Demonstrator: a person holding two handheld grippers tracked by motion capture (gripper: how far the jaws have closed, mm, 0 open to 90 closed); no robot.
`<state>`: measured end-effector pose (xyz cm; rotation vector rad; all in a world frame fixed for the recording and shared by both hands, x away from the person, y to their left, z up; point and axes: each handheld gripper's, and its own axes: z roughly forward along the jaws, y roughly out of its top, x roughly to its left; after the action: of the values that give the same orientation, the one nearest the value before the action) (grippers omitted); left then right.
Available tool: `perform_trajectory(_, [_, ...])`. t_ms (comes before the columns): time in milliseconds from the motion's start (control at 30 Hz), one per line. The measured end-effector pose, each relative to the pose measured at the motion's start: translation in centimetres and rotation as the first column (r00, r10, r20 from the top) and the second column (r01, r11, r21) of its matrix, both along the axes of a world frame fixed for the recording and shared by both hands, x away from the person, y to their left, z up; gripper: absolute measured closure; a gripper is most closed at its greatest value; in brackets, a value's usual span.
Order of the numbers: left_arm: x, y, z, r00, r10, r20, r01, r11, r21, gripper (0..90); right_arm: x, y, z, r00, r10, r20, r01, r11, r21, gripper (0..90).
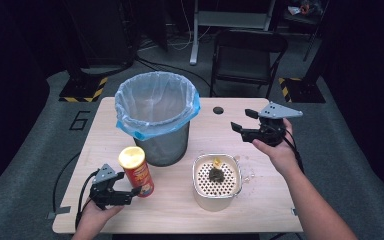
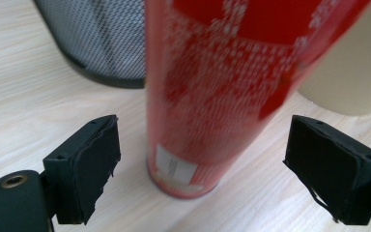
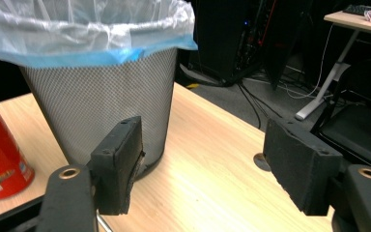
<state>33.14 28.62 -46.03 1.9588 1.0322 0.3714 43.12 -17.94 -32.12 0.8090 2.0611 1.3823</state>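
While wide open, left hand-held gripper (image 2: 200,159) astride red can (image 2: 232,92).

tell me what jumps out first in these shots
The mesh bin with its blue-edged bag stands at the table's far middle. Just left of and in front of it stands a red can, upright, with the left tool open around its base. Right of the can sits a cream box with a perforated top and dark scraps on it, while the right tool hovers open beyond it.
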Motion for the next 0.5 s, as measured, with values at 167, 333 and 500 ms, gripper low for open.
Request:
perform_trajectory(167, [0.7,-0.7,-0.5,0.9999,0.0,-0.013,0.0,0.9993,-0.037,12.8,-0.2,-0.6,-1.0,0.9999,-0.011,-0.01,0.011,1.0,-0.017,30.3])
perform_trajectory(333, [1.0,-0.9,-1.0,0.9999,0.014,0.005,-0.014,0.9991,-0.04,14.2,-0.3,-1.4,-2.3,0.999,-0.032,-0.03,0.032,0.999,-0.018,30.3])
perform_trajectory(500, [1.0,-1.0,-1.4,0.9996,0.002,0.029,-0.001,0.9988,-0.049,19.7,-0.6,-2.6,-4.1,0.9961,-0.069,-0.054,0.069,0.997,-0.017,30.3])
